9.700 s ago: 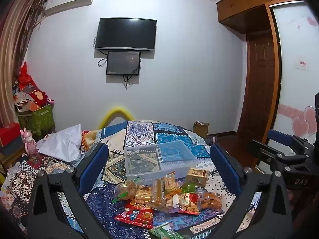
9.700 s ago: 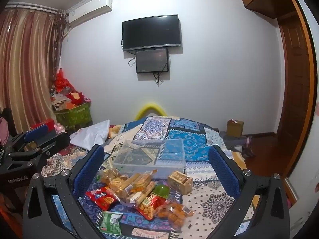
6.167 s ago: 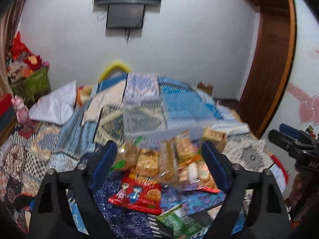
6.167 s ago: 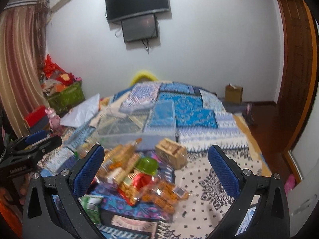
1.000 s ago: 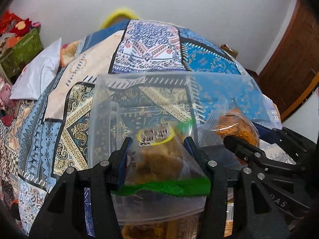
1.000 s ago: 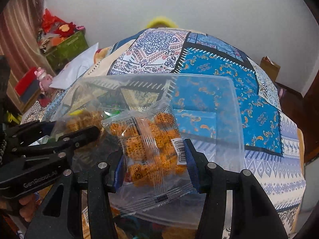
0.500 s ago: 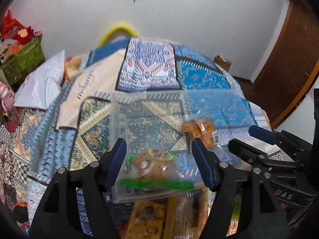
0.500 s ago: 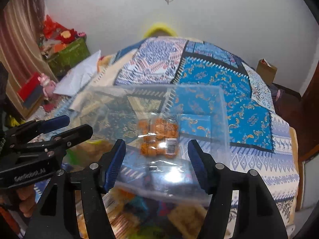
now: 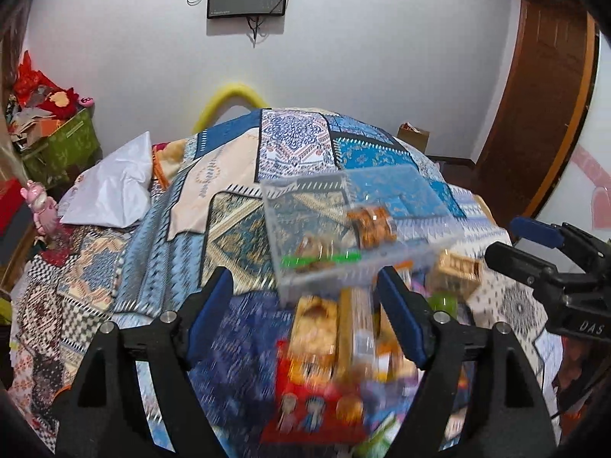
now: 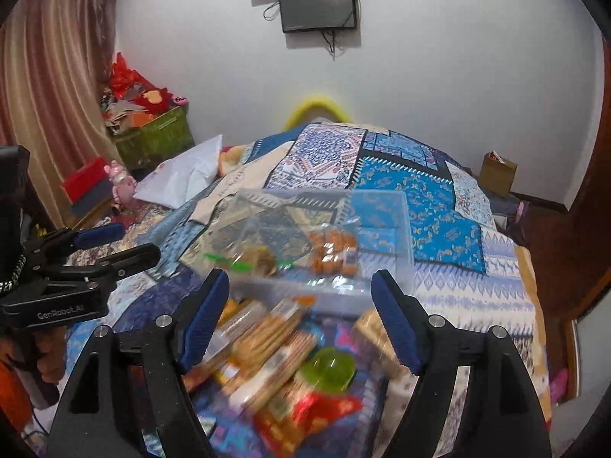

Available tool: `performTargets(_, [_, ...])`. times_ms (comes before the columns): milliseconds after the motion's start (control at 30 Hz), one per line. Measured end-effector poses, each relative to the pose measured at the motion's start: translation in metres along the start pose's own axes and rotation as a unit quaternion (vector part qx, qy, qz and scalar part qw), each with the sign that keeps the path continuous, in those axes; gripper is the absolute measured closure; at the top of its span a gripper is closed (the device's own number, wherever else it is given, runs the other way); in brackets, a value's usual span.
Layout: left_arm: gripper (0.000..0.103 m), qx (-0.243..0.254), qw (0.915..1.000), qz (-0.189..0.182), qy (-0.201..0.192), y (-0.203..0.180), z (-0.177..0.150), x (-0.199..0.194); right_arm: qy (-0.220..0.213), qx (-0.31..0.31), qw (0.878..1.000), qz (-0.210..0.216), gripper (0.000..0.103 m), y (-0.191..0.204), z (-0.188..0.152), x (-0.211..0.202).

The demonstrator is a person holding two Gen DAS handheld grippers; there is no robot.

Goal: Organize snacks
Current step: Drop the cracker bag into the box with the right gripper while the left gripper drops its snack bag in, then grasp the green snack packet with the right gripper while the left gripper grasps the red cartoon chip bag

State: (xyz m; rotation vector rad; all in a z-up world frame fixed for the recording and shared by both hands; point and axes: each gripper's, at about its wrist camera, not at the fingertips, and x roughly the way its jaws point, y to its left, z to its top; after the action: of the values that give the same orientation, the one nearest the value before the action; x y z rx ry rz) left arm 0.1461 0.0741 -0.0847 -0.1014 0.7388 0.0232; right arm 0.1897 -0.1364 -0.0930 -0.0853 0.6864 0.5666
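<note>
A clear plastic bin (image 9: 412,206) (image 10: 385,206) stands on the patterned bedspread. Inside it lie a bag with a green strip (image 9: 320,257) (image 10: 248,261) and a clear pack of orange snacks (image 9: 372,223) (image 10: 334,253). In front of the bin is a blurred heap of snack packets (image 9: 328,347) (image 10: 267,347), with a green cup (image 10: 330,368) and a tan box (image 9: 456,267) beside it. My left gripper (image 9: 305,316) hangs above the heap, jaws opening, nothing between them. My right gripper (image 10: 299,316) does the same. Each gripper shows at the edge of the other's view.
The bed (image 9: 236,175) fills the middle, with a white bag (image 9: 114,187) at its left. A green crate of red things (image 10: 152,133) and a curtain stand at the left wall. A small cardboard box (image 10: 496,173) sits on the floor by a wooden door (image 9: 534,114).
Both grippers let go of their bags, which now lie in the bin. Both have pulled back and up from the bin with jaws spreading, so the snack heap is in view again.
</note>
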Motion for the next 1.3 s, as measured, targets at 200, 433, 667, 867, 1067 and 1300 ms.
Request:
performTargets(200, [0.025,0.014,0.9998,0.010,0.009,0.002,-0.043,-0.027,0.016,0.005,1.000,0.013,0.029,0.023,-0.034,-0.012])
performTargets(433, [0.025,0.024,0.9992,0.008,0.032,0.005,-0.088,-0.039,0.057,0.001,0.998,0.029,0.029,0.052,-0.077,-0.002])
performTargets(667, [0.025,0.003,0.9980,0.005,0.063,0.016,-0.119,-0.035,0.111,0.007,0.993,0.041,0.029,0.072,-0.119,0.021])
performTargets(867, [0.025,-0.008,0.9967,0.003,0.081,0.022,-0.132,-0.031,0.144,-0.001,0.988,0.061,0.040,0.081,-0.135,0.034])
performTargets(1067, [0.025,-0.012,0.9963,0.000,0.085,0.021,-0.131,-0.026,0.158,-0.012,0.985,0.070,0.058,0.084,-0.144,0.041])
performTargets(1300, [0.025,-0.002,0.9960,-0.011,0.089,0.011,-0.118,-0.010,0.130,0.001,0.989,0.068,0.060,0.069,-0.137,0.021])
